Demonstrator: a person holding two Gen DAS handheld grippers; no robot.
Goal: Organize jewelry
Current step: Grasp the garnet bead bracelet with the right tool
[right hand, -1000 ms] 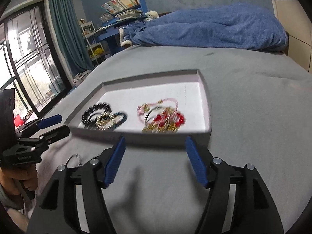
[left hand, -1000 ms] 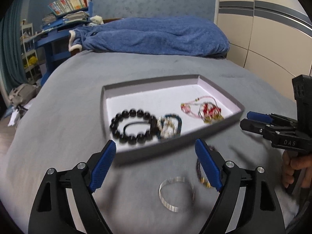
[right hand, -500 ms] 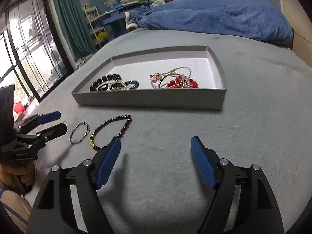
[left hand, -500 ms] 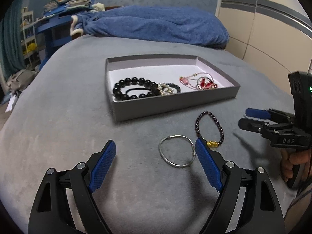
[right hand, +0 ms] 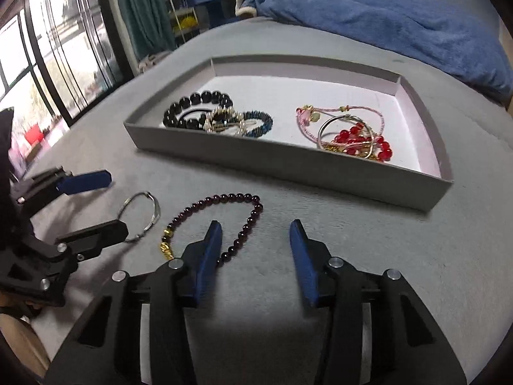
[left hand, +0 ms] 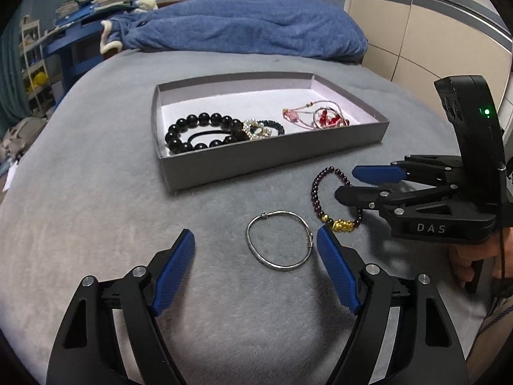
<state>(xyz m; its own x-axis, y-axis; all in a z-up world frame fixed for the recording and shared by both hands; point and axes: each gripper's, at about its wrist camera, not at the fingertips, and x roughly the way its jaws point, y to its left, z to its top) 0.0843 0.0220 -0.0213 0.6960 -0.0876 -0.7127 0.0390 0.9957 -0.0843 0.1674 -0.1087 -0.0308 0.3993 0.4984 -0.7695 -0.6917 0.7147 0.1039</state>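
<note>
Right gripper [right hand: 256, 250] nearer upright-oval garnet bracelet [left hand: 333, 197]

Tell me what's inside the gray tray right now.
Inside the gray tray: a black bead bracelet, a pearl piece over a dark blue bracelet, pink cord, a silver ring and red beads. The near wall hides their lower edges.

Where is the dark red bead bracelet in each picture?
Left wrist view: the dark red bead bracelet lies right of centre, beside the silver bangle.
Right wrist view: the same bracelet lies low and left of centre.
Shared landmark: the grey tray just behind it.
</note>
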